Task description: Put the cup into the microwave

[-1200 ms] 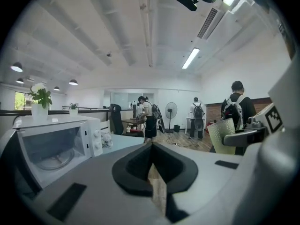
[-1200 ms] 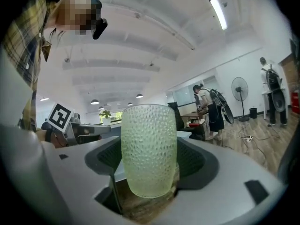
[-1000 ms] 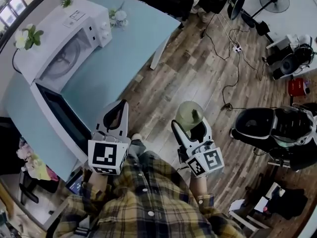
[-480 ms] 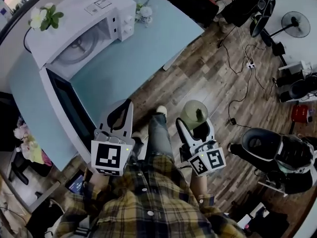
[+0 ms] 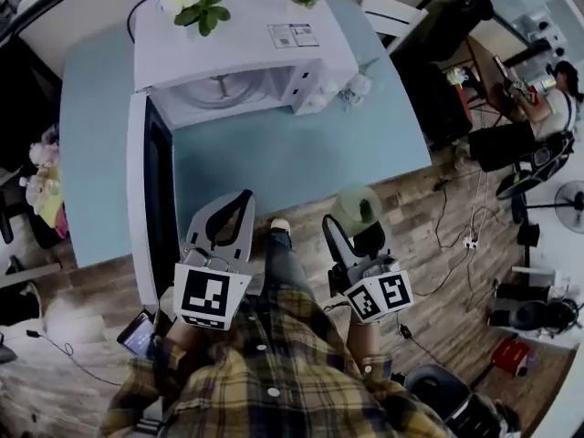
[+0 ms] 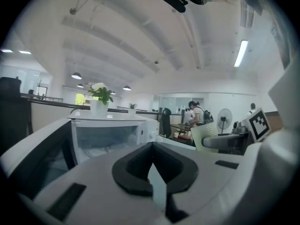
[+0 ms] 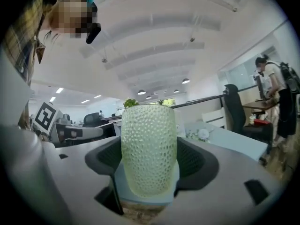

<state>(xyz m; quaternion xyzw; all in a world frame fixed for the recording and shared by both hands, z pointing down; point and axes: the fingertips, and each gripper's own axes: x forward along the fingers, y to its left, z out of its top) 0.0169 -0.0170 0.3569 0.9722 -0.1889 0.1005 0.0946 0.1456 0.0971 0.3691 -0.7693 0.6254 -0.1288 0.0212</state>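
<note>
Right gripper [image 5: 355, 223] grips the green cup [image 5: 352, 204] upright, facing the microwave [image 5: 239, 36] w/ door [image 5: 149, 210] open, while the left gripper [image 5: 235, 201] is closed & empty, prob. spare.

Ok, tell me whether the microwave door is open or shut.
Open. The door stands swung out from the microwave's left side, and both the head and left gripper views look into its inside.

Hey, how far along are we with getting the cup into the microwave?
Done: the microwave has its door open, and the green cup is clamped in the right gripper. In hand: the cup is held short of the microwave, near the blue table edge. Left: carry it into the cavity and release. The left gripper is shut and empty.
</note>
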